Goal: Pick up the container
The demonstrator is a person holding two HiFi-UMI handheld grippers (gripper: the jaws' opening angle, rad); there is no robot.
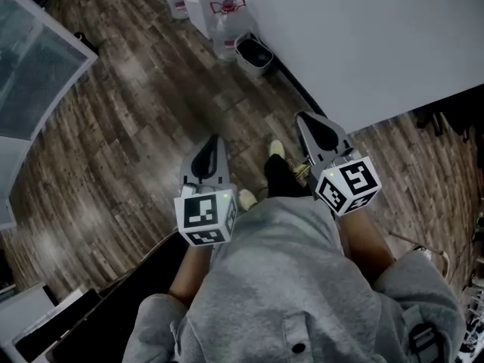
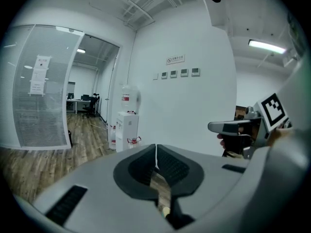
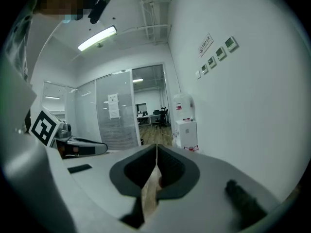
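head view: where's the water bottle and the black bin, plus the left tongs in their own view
water bottle (image 1: pixel 225 30), head view, clear body under the red handle
black bin (image 1: pixel 258 66), head view, its outer wall
left tongs (image 2: pixel 156 149), left gripper view, seam where the shut tips meet

Person, seen from above: grey sweatshirt (image 1: pixel 295 278) with grey sleeves (image 1: pixel 155 320) and one dark round button (image 1: pixel 299 348) at the near edge; dark trousers (image 1: pixel 281 176); light-coloured shoes (image 1: pixel 277 149). Left hand-held gripper (image 1: pixel 214 146) and right hand-held gripper (image 1: pixel 311 125): pale grey tapered shells with black ribbed pads (image 2: pixel 141 171) set in a dark teardrop-shaped recess. Each carries a white marker cube, left (image 1: pixel 206 216) and right (image 1: pixel 348 186), printed with black square patterns and showing a small green light near its far edge.
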